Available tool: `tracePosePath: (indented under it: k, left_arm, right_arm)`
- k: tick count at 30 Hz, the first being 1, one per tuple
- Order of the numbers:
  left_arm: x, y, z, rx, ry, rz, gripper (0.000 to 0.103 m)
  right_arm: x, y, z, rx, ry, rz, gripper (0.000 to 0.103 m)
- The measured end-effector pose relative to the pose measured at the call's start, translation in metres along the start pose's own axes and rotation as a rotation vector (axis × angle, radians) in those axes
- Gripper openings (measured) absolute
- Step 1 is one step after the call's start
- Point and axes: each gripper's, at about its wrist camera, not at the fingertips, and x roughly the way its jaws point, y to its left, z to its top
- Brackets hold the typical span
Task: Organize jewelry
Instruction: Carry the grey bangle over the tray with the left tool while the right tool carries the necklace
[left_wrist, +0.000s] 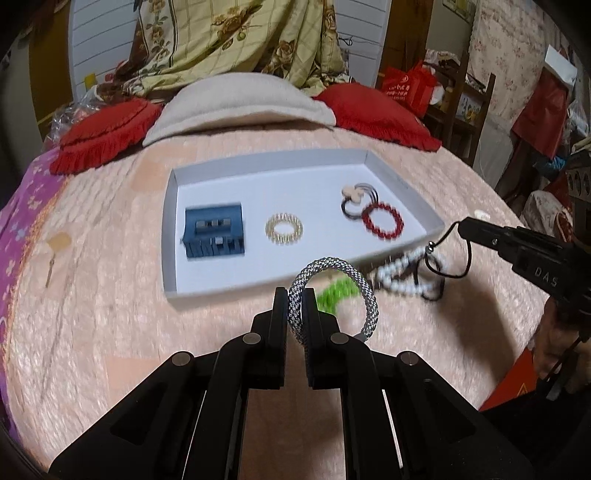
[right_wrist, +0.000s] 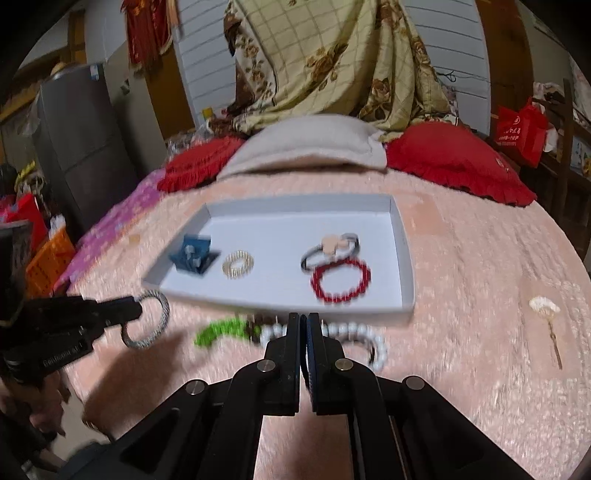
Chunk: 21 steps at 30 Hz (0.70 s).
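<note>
Woven grey bracelet (left_wrist: 332, 295): light, springy; left hand-held gripper (left_wrist: 295, 295) pinches its band.
Right hand-held gripper (right_wrist: 303, 321): clamps thin black cord (left_wrist: 448, 240).

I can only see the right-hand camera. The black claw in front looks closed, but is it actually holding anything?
Observer: Yes. From the left camera, the right gripper pinches a thin black cord.
Visitor: Is anything on that cord?
Observer: A small silver bead hangs on it, and the cord loops down among the white bead bracelet on the bedspread.
Visitor: And the blurry blue thing in the tray?
Observer: It is a blue box in the white tray, with slots that hold small silvery pieces. They are too blurred to name.
</note>
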Motion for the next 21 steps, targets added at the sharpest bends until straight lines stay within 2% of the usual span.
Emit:
tracePosePath:
  k: [4,8,14,21]
  left_arm:
    - [0.009,0.001,0.026,0.004,-0.028,0.004,0.006]
    - [0.044,0.007,0.048,-0.025,-0.004,-0.007,0.006]
    - [0.099,0.019,0.068,-0.079,0.027,0.042,0.006]
    - [0.128,0.025,0.086,-0.113,0.036,0.083,0.006]
  right_arm:
    - [0.011,-0.003,0.028,0.013,-0.03,0.004,0.003]
    - [0.038,-0.008,0.045,0.037,-0.023,0.008,0.003]
    - [0.082,-0.013,0.048,0.117,0.014,0.083,0.003]
    - [0.121,-0.006,0.048,0.138,0.064,0.151,0.003]
